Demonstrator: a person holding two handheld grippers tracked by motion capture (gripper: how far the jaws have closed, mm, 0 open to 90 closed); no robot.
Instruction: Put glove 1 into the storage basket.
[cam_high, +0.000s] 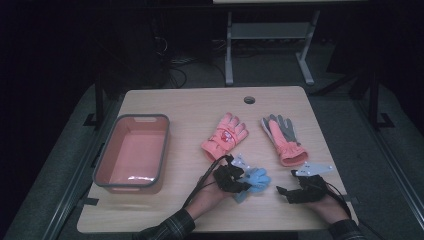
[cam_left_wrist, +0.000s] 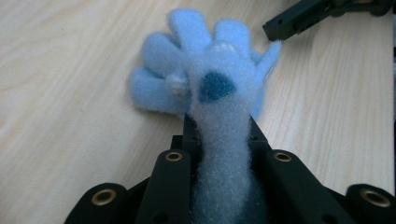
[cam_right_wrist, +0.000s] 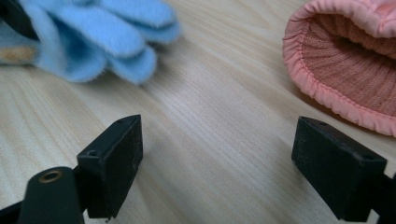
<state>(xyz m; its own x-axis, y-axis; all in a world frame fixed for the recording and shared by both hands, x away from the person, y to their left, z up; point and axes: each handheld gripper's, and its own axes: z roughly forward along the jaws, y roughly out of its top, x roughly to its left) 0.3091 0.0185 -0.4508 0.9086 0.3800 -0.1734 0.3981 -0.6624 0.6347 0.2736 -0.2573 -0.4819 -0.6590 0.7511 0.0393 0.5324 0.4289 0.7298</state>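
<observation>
A fluffy light-blue glove (cam_high: 257, 178) lies on the wooden table near its front edge. My left gripper (cam_high: 244, 183) is shut on its cuff. In the left gripper view the cuff is pinched between the black jaws of the left gripper (cam_left_wrist: 219, 136), and the blue glove (cam_left_wrist: 210, 70) spreads its fingers on the wood beyond. My right gripper (cam_high: 286, 182) rests on the table just right of it, open and holding nothing. In the right gripper view the right gripper (cam_right_wrist: 217, 158) has bare wood between its jaws, with the blue glove (cam_right_wrist: 93, 32) ahead at upper left.
Two pink gloves lie mid-table: one (cam_high: 225, 136) back side up, the other (cam_high: 282, 140) with a grey palm, its cuff (cam_right_wrist: 355, 56) close to my right gripper. A grey-rimmed pink bin (cam_high: 107, 152) stands at the left. The table has a cable hole (cam_high: 249, 99) at the back.
</observation>
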